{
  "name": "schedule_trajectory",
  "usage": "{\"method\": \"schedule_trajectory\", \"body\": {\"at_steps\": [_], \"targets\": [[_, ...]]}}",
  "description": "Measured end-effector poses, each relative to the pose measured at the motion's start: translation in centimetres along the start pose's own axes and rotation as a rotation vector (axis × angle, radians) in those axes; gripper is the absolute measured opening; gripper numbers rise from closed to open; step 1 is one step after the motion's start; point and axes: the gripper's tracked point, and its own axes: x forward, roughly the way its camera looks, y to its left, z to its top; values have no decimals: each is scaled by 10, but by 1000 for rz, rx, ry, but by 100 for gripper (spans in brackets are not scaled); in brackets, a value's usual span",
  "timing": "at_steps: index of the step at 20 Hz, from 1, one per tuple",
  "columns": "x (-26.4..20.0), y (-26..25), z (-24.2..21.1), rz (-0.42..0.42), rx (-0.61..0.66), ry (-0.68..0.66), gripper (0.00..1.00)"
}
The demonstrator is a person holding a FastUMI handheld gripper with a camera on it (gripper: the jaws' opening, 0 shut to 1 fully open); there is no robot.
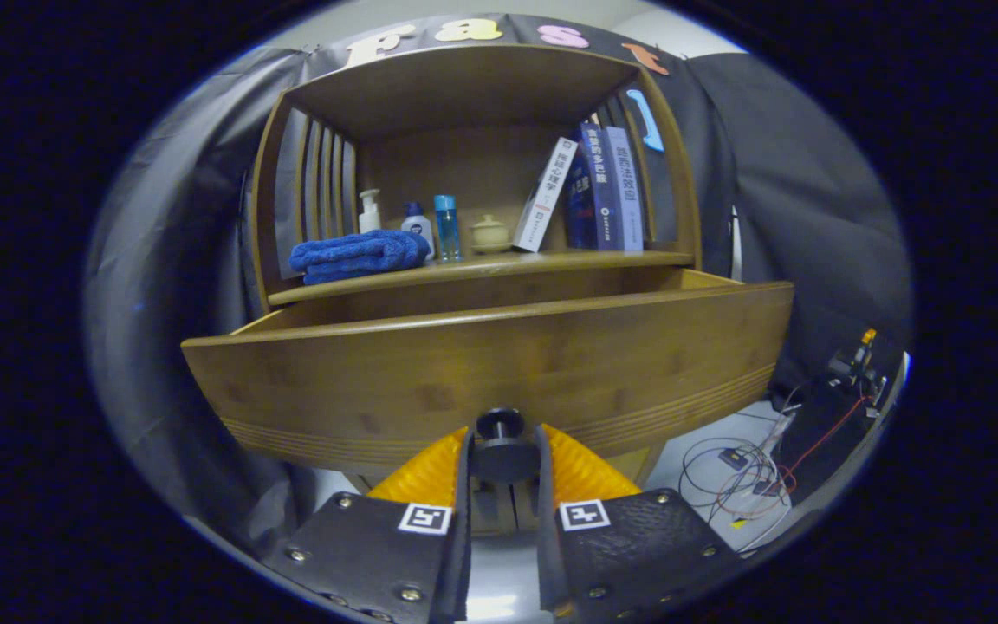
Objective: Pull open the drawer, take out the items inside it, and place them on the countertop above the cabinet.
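Tool: the tool [503, 446] is closing on the drawer's dark round knob [502, 444], with a finger [434, 472] sitting at each side of the knob and seeming to press on it.
Drawer: the wooden drawer [499, 364] is standing pulled out toward the tool, its curved front panel rising just beyond the fingers; its inside is lying hidden behind that panel.
Tabletop: the tabletop [551, 258] above the drawer is carrying a folded blue towel [359, 255], a white pump bottle [369, 211], a small white bottle with a blue cap [417, 224], a slim blue bottle [446, 227], a small lidded pot [489, 233] and leaning books [590, 186].
Cabinet: a slatted wooden hutch [464, 87] is arching over those things.
Room: loose cables [737, 472] are lying on the pale floor to the right.
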Motion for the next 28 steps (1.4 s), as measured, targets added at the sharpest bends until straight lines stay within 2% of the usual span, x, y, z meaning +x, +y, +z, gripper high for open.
{"method": "schedule_trajectory", "body": {"at_steps": [5, 9, 13, 14, 15, 16, 18, 20, 23, 25, 28], "targets": [[-16, -2, -7, -31, -23, 38, 31], [-17, -2, -6, -27, 12, 37, 31], [-23, 1, -5, -11, 18, 47, 46], [-26, 3, -1, -5, 16, 38, 46], [-31, 3, 4, -11, 10, 33, 53], [-37, 4, 12, -6, 7, 16, 54], [-40, 14, 42, 23, 15, -61, 53], [-42, 15, 73, 18, 13, -118, 53], [-24, 20, 113, 23, -4, -162, 53], [-4, 20, 125, 17, -25, -137, 53], [29, 22, 123, 13, -42, -12, 53]]}}
